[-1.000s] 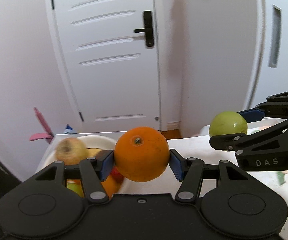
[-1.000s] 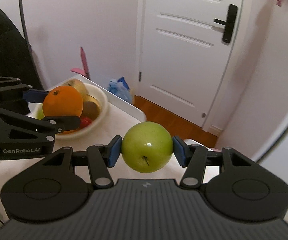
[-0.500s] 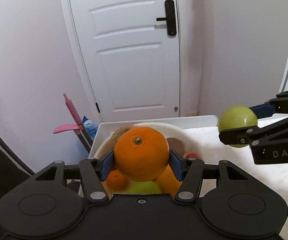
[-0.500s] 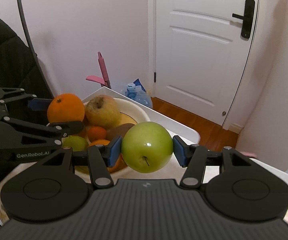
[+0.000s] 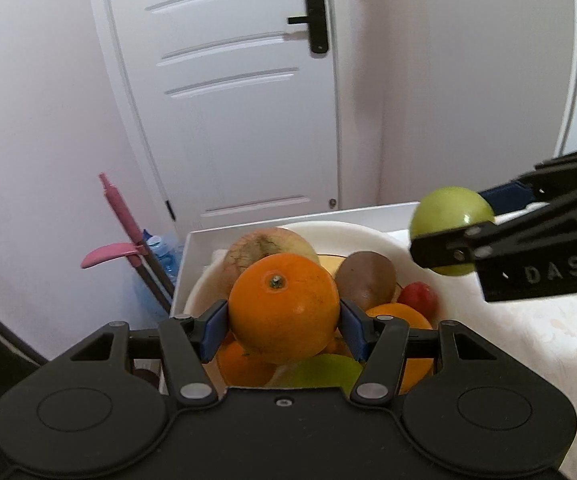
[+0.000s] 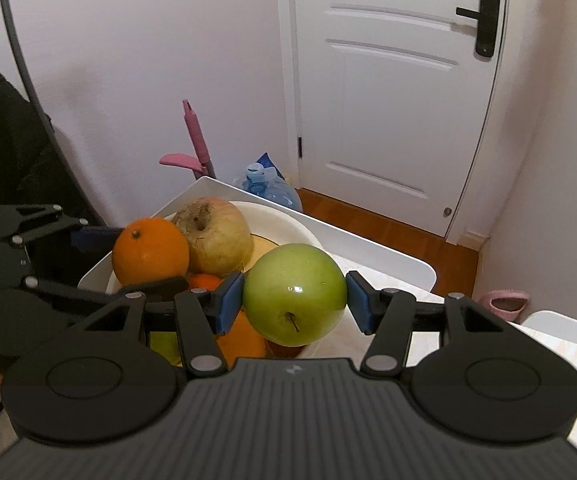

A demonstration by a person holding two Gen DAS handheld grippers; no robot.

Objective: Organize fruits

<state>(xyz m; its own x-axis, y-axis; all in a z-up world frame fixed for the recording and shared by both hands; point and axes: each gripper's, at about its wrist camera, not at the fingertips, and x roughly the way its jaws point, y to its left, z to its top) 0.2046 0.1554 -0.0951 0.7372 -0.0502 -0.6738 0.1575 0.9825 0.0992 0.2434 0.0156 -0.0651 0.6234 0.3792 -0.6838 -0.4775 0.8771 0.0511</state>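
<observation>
My left gripper (image 5: 283, 326) is shut on an orange (image 5: 283, 307) and holds it over the white fruit bowl (image 5: 372, 234). My right gripper (image 6: 294, 306) is shut on a green apple (image 6: 294, 294) above the bowl's right rim (image 6: 288, 222). In the left wrist view the apple (image 5: 450, 222) hangs at the right. The bowl holds a brownish apple (image 6: 216, 240), a kiwi (image 5: 364, 276), a red fruit (image 5: 418, 296), small oranges and a green fruit (image 5: 324, 372).
The bowl stands at the corner of a white table (image 6: 388, 252) with a pale cloth (image 5: 528, 340). Beyond the edge are a water jug (image 6: 272, 192), a pink handled tool (image 6: 194, 136), a white door (image 6: 388, 80) and wood floor.
Both grippers have moved toward the bowl with their fruit, so the bowl now lies right under them. Both holds are unchanged.
</observation>
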